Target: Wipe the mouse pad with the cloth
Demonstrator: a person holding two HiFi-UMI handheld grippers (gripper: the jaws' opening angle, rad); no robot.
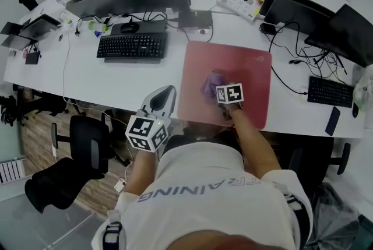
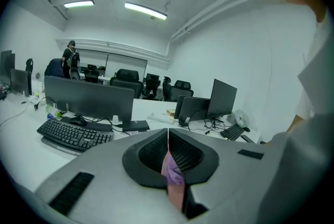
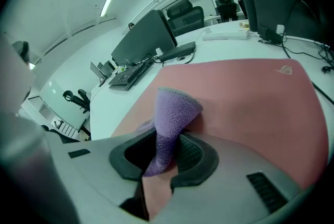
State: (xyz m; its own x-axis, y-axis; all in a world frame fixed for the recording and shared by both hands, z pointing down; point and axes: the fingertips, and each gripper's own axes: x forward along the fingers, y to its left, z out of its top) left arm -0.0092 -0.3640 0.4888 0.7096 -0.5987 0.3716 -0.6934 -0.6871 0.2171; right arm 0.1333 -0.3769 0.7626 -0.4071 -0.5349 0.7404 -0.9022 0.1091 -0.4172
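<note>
Room for sweeping is left on most of the large pink-red rectangular mouse pad [image 1: 247,65], which is laid on the curved white desk [image 1: 131,83] with its near edge close to the desk's near edge. A strip of bare desk is seen between the pad's left edge and the black keyboard [image 1: 133,46]. Black cables [image 1: 288,77] are strung just beside the pad's right edge, and a small black box [image 1: 195,18] is set near its far edge.

The purple fuzzy cloth [image 3: 175,113] is clamped between the jaws of the right gripper [image 3: 167,151], and its free end is pressed onto the pad's left half, well inside all four edges.

The left gripper [image 1: 163,97] is held off the pad, at the desk's near edge, above a black office chair [image 1: 87,144]. Its jaws are closed tip to tip in the left gripper view [image 2: 168,139], and nothing is gripped.

In the head view the right gripper's jaws are covered by its marker cube, and part of the pad's near edge is hidden by the arm. A pink and purple sliver is seen in the slit below the left jaws; what it belongs to cannot be told.
</note>
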